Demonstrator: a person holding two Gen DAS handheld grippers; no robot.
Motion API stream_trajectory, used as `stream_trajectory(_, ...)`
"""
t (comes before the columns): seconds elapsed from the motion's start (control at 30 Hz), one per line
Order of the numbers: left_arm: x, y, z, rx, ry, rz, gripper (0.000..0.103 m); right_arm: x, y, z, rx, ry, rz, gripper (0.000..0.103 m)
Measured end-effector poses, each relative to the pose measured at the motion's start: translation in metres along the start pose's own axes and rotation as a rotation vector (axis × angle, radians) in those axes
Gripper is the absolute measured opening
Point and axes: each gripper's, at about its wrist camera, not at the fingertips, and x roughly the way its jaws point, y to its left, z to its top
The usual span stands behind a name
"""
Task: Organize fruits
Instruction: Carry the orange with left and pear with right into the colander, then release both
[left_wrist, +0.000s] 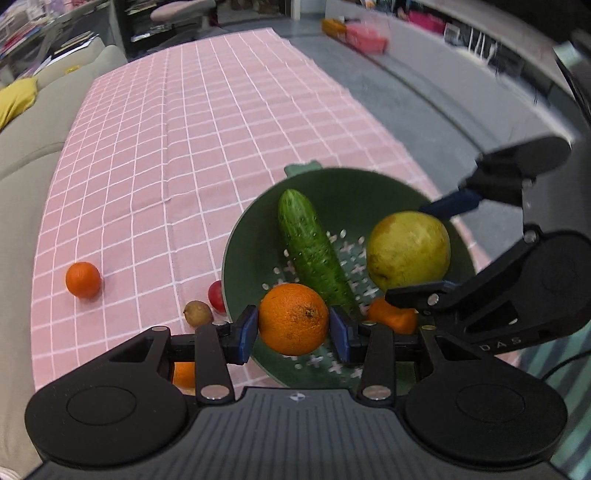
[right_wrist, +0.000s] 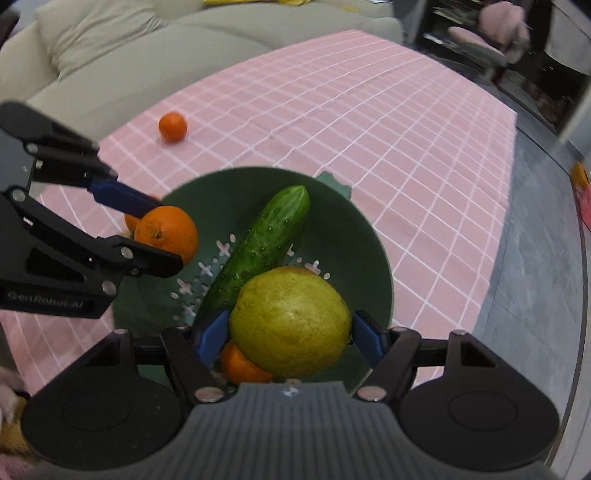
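A green colander (left_wrist: 369, 184) (right_wrist: 351, 229) sits on the pink checked tablecloth and holds a cucumber (left_wrist: 314, 247) (right_wrist: 258, 251) and a small orange (left_wrist: 391, 315) (right_wrist: 242, 363). My left gripper (left_wrist: 293, 328) (right_wrist: 147, 236) is shut on a large orange (left_wrist: 293, 319) (right_wrist: 168, 230) above the colander's near rim. My right gripper (right_wrist: 290, 334) (left_wrist: 424, 251) is shut on a yellow-green pear (right_wrist: 291, 321) (left_wrist: 408, 251) over the colander.
On the cloth (left_wrist: 166, 166) left of the colander lie a small orange (left_wrist: 83, 279) (right_wrist: 172, 126), a red fruit (left_wrist: 217, 295), a brown round fruit (left_wrist: 197, 314) and another orange (left_wrist: 183, 374) under my left gripper. A beige sofa (right_wrist: 110, 55) borders the table. Grey floor (left_wrist: 424, 122) lies to the right.
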Motion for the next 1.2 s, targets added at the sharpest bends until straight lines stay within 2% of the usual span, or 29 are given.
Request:
stream_trajectory(0.2,0.014,-0.007,0.005,0.098,0.076,0.046,0.047,0.024,0.001,0.007,-0.1,0.043,0.02,0.07)
stream_trajectory(0.4,0.025,-0.013,0.005,0.156,0.108,0.06,0.047,0.039,0.002,0.009,-0.191,0.077,0.021,0.07)
stream_trajectory(0.57,0.033,-0.02,0.003,0.196,0.122,0.073,0.048,0.042,-0.006,0.011,-0.172,0.094,0.047,0.07)
stream_trajectory(0.8,0.038,-0.022,0.001,0.198,0.107,0.083,0.048,0.047,-0.01,0.016,-0.133,0.112,0.056,0.07)
stream_trajectory(0.93,0.035,-0.021,0.0,0.195,0.09,0.087,0.053,0.046,-0.009,0.016,-0.129,0.117,0.055,0.07)
stream_trajectory(1.03,0.032,-0.019,-0.002,0.181,0.079,0.071,0.055,0.045,-0.007,0.018,-0.125,0.107,0.04,0.073)
stream_trajectory(1.2,0.025,-0.016,-0.002,0.163,0.065,0.05,0.056,0.038,-0.006,0.021,-0.12,0.104,0.048,0.073)
